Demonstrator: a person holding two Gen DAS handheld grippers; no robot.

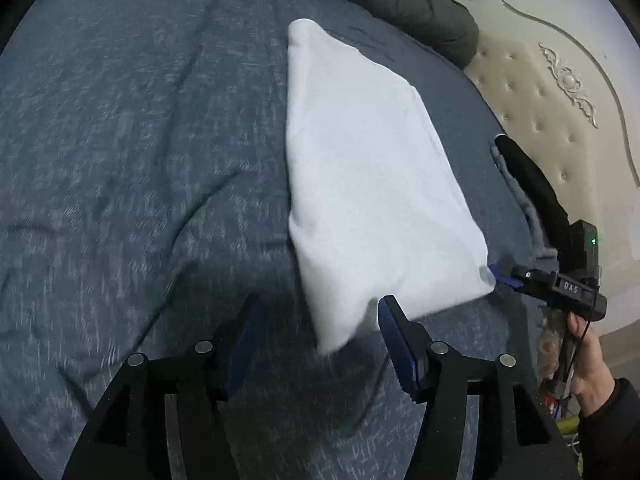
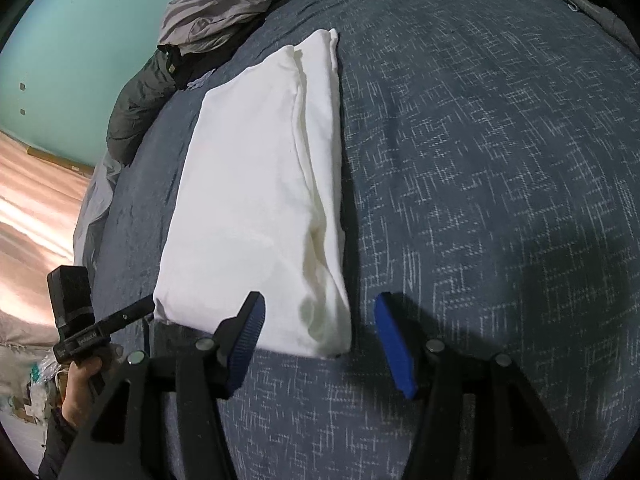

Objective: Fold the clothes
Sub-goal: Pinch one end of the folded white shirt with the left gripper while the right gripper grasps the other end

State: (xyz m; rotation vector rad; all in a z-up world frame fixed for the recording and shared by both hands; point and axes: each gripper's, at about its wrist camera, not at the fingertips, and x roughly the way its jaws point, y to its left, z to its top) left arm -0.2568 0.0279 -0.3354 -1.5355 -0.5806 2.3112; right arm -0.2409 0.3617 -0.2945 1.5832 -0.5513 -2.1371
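A folded white cotton garment [image 2: 256,200] lies flat on the dark blue flecked bedspread [image 2: 480,160], a long rectangle w/ stacked layers showing along one long side. It sits near the bed edge that faces the cream tufted headboard [image 1: 552,112], its short end close to the person holding the tools.

Left gripper [image 1: 316,344], black w/ blue ribbed pads, hangs over the near end of the garment, jaws apart. The near corner of the white cloth sits between the fingers; it's blurred there, and the pads aren't pressing on it, so released. In the right wrist view this same tool comes in from the bed edge, a hand [image 2: 80,384] wrapped round its handle, tip just by the garment's near corner.

Right gripper [image 2: 316,340], same build, is also parted. Its one pad overlaps the near short end of the garment, the other is over bare bedspread; nothing is clamped. In the left wrist view its tip touches or nearly touches the garment's corner – can't tell which – w/ a hand [image 1: 588,364] & dark sleeve behind.

At the far edge of the bed: a dark puffer jacket [image 2: 140,108] & a crumpled grey cloth [image 2: 216,8], well apart from the grippers.
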